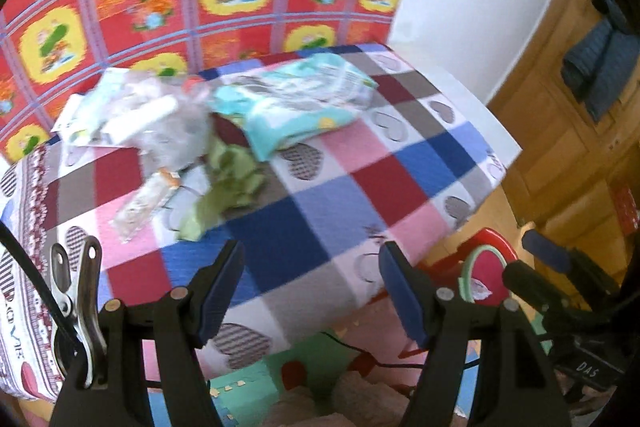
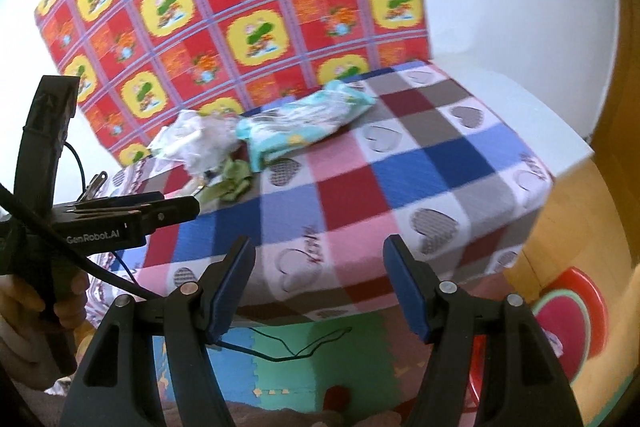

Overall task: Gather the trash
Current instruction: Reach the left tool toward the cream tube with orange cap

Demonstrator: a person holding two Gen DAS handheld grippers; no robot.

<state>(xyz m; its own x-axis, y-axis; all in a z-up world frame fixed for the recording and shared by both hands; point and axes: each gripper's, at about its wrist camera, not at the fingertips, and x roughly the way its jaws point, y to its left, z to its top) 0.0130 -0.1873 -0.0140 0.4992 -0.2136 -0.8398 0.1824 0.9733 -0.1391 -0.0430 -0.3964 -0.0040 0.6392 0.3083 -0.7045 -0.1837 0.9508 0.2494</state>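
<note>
Now both grippers' jaws gape empty above the checked cloth's bare near edge, trash beyond.

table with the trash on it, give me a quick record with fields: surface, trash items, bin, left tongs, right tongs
surface: table under a checked heart-print cloth
trash items: teal plastic package, clear crumpled wrappers, green crumpled scrap, small snack wrapper, all piled toward the far left
bin: red bin on the floor at the table's right
left tongs: left tongs open, empty, short of the pile
right tongs: right tongs open, empty, over the near edge
</note>
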